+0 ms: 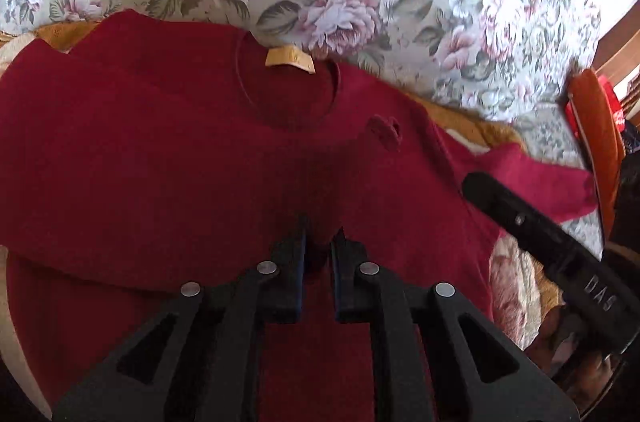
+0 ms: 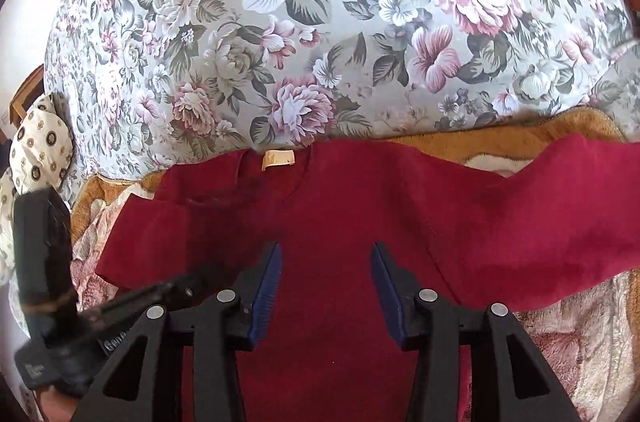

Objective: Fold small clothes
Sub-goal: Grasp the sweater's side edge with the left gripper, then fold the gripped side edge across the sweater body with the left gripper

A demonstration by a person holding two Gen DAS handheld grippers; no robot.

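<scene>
A dark red sweater [image 1: 168, 150] lies flat on a bed, collar and tan neck label [image 1: 289, 60] away from me. Its left sleeve is folded across the body. My left gripper [image 1: 319, 234] is shut on a pinch of the sweater's fabric at the chest. In the right wrist view the sweater [image 2: 360, 206] fills the lower half, its right sleeve [image 2: 580, 222] stretched out to the right. My right gripper [image 2: 325, 254] is open above the sweater's body, holding nothing. The right gripper's black finger shows at the right of the left view [image 1: 532, 226].
A floral bedspread [image 2: 320, 22] covers the bed beyond the collar. An orange and cream fleece blanket [image 2: 480, 138] lies under the sweater. A patterned pillow [image 2: 40, 146] sits at the far left. An orange wooden edge [image 1: 596, 126] is at the right.
</scene>
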